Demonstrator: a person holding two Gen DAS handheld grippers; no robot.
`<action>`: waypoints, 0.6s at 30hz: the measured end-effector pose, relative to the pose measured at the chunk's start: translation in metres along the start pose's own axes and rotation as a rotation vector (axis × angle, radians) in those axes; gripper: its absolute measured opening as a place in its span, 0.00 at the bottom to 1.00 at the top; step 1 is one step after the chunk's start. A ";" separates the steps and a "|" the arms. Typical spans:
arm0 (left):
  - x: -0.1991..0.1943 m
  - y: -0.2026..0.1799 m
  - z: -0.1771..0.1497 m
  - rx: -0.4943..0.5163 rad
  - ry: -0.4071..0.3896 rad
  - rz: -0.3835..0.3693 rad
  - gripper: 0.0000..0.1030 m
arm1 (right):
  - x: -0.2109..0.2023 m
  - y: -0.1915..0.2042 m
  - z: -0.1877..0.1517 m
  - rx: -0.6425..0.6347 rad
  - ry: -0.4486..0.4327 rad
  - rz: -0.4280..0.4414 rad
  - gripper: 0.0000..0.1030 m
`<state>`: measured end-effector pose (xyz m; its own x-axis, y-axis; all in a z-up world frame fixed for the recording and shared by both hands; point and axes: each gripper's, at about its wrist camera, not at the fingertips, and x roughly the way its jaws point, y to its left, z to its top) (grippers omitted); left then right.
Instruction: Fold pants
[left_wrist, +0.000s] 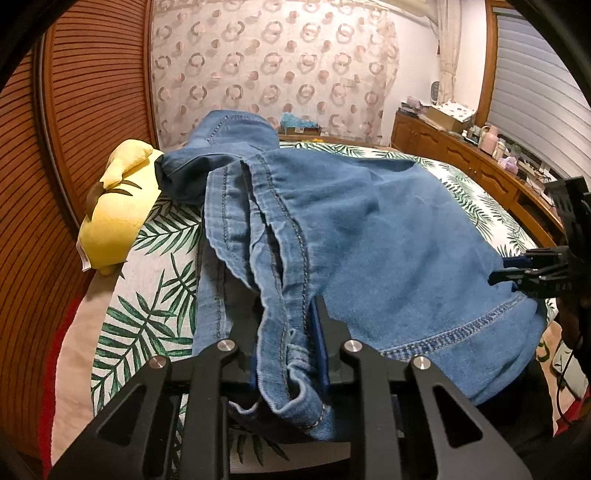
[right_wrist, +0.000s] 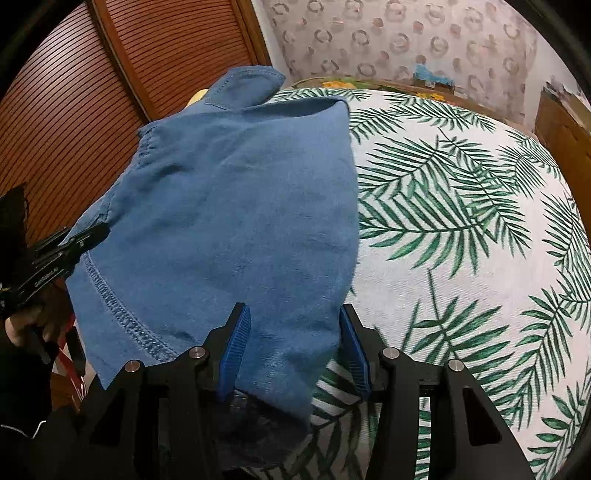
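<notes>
The left gripper (left_wrist: 288, 354) is pinching the pants (left_wrist: 369, 229) at their near-edge seam, while the right gripper (right_wrist: 291, 354), jaws half-wide, is straddling the hem corner nearest the bed's (right_wrist: 461, 258) near edge.

No text can be read; lettering on the left gripper (right_wrist: 55, 254) is blurred.

1. This is a home bedroom: a bed (right_wrist: 461, 229) with a palm-leaf sheet fills the room.
2. A yellow plush toy (left_wrist: 114, 218) lies beside wooden louvered doors (left_wrist: 85, 122).
3. A cluttered wooden dresser (left_wrist: 454, 151) stands along the wall.
</notes>
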<state>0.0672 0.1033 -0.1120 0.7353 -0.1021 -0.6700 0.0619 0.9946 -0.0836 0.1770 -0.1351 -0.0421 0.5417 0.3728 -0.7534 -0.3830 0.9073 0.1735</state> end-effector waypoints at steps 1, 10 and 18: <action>0.000 0.001 0.000 -0.002 0.000 -0.001 0.23 | -0.002 0.003 0.000 -0.002 -0.001 -0.003 0.49; -0.008 0.008 0.001 -0.027 -0.003 -0.004 0.23 | -0.015 0.008 -0.004 0.025 -0.069 0.060 0.09; -0.044 0.008 0.012 -0.039 -0.074 -0.005 0.55 | -0.056 0.032 0.015 -0.032 -0.190 0.104 0.06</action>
<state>0.0432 0.1163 -0.0747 0.7830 -0.1034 -0.6134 0.0400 0.9924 -0.1162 0.1461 -0.1239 0.0150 0.6281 0.4965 -0.5991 -0.4658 0.8567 0.2216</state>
